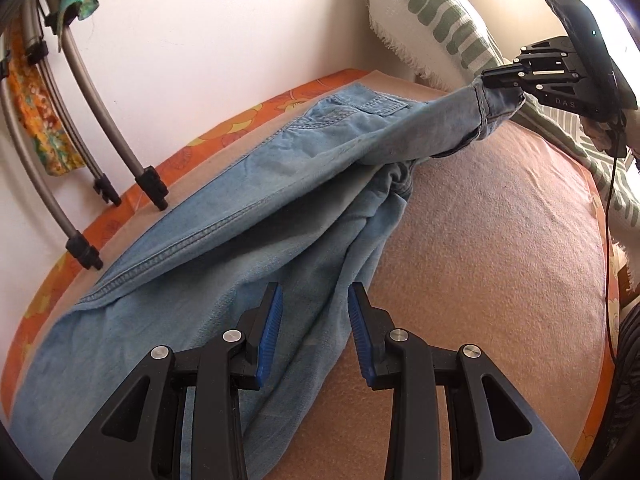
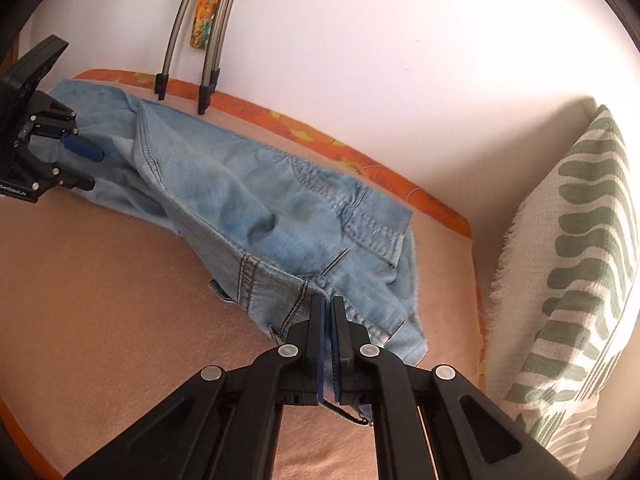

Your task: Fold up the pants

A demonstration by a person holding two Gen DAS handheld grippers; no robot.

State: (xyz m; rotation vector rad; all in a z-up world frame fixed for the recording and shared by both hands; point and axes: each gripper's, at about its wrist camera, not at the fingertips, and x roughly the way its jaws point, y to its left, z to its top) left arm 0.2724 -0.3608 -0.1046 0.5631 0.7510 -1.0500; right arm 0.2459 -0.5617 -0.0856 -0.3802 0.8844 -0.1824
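Light blue jeans (image 1: 248, 216) lie rumpled across a pink blanket (image 1: 480, 260) on a bed. My left gripper (image 1: 316, 320) hovers over one leg near its end, blue pads apart, and the denim lies flat beneath them, not pinched. In the right wrist view that gripper (image 2: 90, 168) sits at the far left over the jeans (image 2: 248, 200). My right gripper (image 2: 327, 312) is shut on a bunched fold of denim near the waistband. The left wrist view shows this gripper (image 1: 490, 78) holding that end lifted off the bed, with the cloth stretched up to it.
A white wall runs along the far side of the bed, with grey metal rack legs (image 1: 116, 132) standing on the orange sheet edge (image 1: 224, 132). A green-patterned pillow (image 2: 580, 260) leans in the corner. A black cable (image 1: 610, 220) hangs at the right.
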